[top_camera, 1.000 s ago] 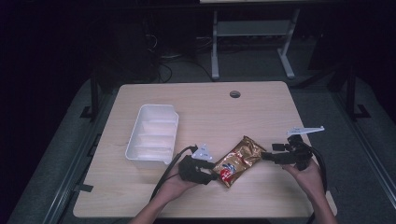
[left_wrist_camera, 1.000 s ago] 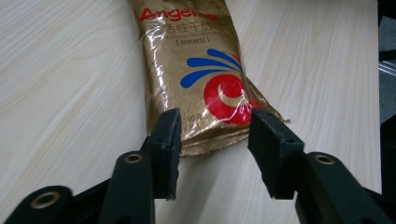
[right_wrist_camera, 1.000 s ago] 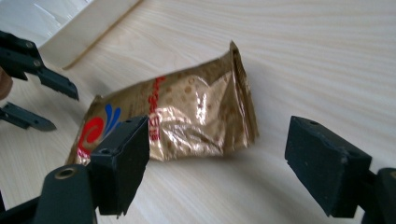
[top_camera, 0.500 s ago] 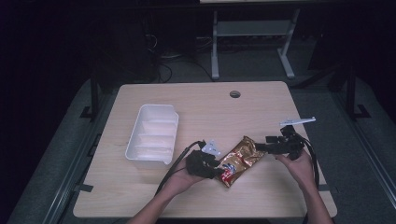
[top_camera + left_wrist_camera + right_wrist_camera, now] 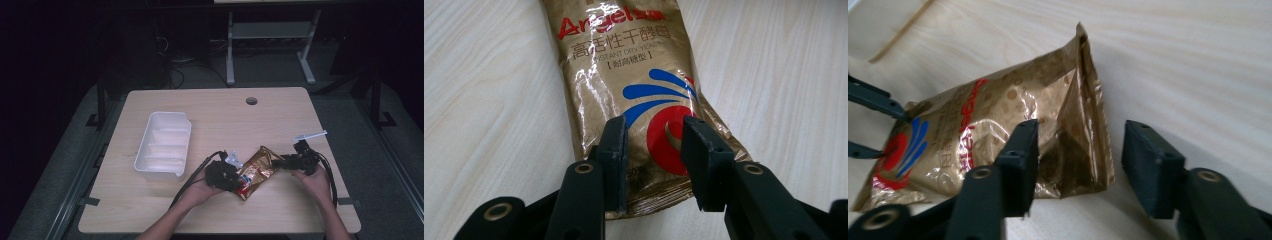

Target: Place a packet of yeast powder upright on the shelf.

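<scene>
A glossy gold foil pouch of instant dry yeast (image 5: 256, 171), printed with red lettering and a red-and-blue swirl, lies flat on the pale wood-grain tabletop (image 5: 215, 110), toward the near right part of it, between my two tools.

My left gripper (image 5: 651, 150), seen from its own camera, has its two black jaws parted, one on each side of the pouch's swirl-printed end; they straddle that end with a gap showing between them, and I cannot tell whether either pad touches the foil. In the high view my left hand (image 5: 202, 189) holds this gripper (image 5: 231, 176) at the pouch's near end.

My right gripper (image 5: 1080, 160) has its black jaws spread wide. One jaw overlaps the crumpled, folded end of the pouch (image 5: 998, 130); the other stands over bare wood just beside that end. In the high view my right hand (image 5: 312, 180) brings this gripper (image 5: 280, 163) to the pouch's far right end.

A white rectangular plastic tub (image 5: 164, 145) with ribbed floor sits to the left, well apart from the pouch. A round grommet hole (image 5: 251, 101) marks the table's far edge.
</scene>
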The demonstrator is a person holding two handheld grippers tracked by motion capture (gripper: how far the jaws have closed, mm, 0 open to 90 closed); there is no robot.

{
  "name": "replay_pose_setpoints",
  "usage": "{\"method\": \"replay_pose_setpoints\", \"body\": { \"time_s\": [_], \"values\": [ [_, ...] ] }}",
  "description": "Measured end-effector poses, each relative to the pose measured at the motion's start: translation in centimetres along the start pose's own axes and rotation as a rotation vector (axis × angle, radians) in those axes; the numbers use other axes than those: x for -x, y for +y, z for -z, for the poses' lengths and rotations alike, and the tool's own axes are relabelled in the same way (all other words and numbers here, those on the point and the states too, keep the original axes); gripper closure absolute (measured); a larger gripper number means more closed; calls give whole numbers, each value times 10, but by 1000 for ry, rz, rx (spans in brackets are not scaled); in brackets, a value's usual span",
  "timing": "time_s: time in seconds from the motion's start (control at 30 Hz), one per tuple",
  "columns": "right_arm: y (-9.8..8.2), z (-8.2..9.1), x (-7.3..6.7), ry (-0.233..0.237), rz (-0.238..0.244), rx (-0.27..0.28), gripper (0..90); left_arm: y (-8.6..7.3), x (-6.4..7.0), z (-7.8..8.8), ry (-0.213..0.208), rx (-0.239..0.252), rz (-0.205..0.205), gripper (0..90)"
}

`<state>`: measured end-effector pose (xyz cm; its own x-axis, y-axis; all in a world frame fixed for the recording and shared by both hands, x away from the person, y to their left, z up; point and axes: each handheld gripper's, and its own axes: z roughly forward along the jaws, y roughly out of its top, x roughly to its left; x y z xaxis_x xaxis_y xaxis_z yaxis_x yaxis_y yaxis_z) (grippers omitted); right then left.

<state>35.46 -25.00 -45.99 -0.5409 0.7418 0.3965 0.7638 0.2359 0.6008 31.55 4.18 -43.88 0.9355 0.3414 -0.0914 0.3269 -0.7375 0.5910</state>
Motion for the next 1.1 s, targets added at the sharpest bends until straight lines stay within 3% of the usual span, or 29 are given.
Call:
{"method": "replay_pose_setpoints", "body": {
  "time_s": [0.2,0.33,0.47,0.6,0.77,1.1],
  "values": [
    [-3,-1,5,138,-83,37,687,-1,-2,-1,-5,6,9,626],
    [-3,2,0,94,-48,37,837,-1,-5,0,-9,5,34,571],
    [-4,5,0,96,-37,53,878,-2,-10,4,-16,39,71,481],
    [0,10,-8,75,19,68,881,-1,-16,6,-19,54,95,352],
    [6,21,-26,42,104,91,883,3,-20,6,-56,60,113,263],
    [16,41,-58,38,254,152,886,12,-30,-9,-132,49,143,211]
  ]
}}
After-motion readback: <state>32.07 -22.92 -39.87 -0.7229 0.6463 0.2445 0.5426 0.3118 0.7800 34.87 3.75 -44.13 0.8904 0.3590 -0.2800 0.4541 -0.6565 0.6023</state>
